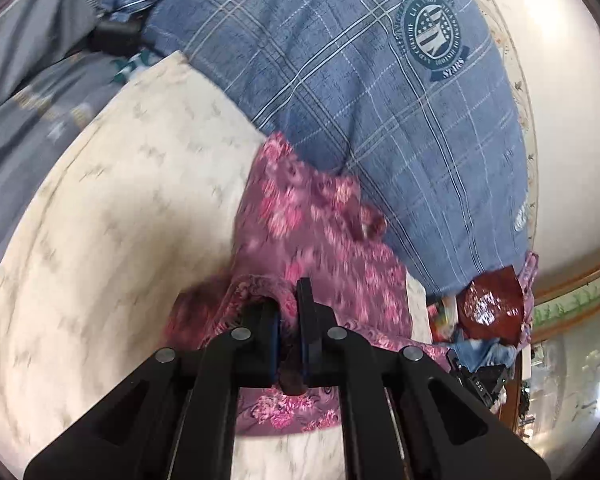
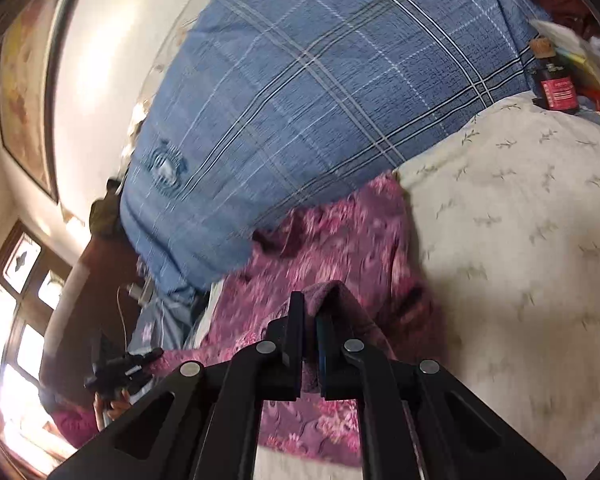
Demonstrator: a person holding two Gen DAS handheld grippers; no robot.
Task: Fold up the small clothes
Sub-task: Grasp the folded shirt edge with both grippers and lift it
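Item: pink floral garment (image 1: 300, 224), laid on cream sheet (image 1: 112, 208), far edge butted against blue plaid pillow (image 1: 340, 80)

L gripper (image 1: 289, 312): jaws nearly closed, a fold of garment's near edge pinched between them

R gripper (image 2: 309, 320): jaws likewise drawn in tight, a raised fold of same garment clamped between them

Open room: wide bare sheet was seen to one side of garment in each wrist view; pillow closed off the far side

Clutter: dark bottle w/ red label (image 2: 556, 88) stood at sheet edge beside pillow; red wrapper (image 1: 492, 300) lay at pillow's end
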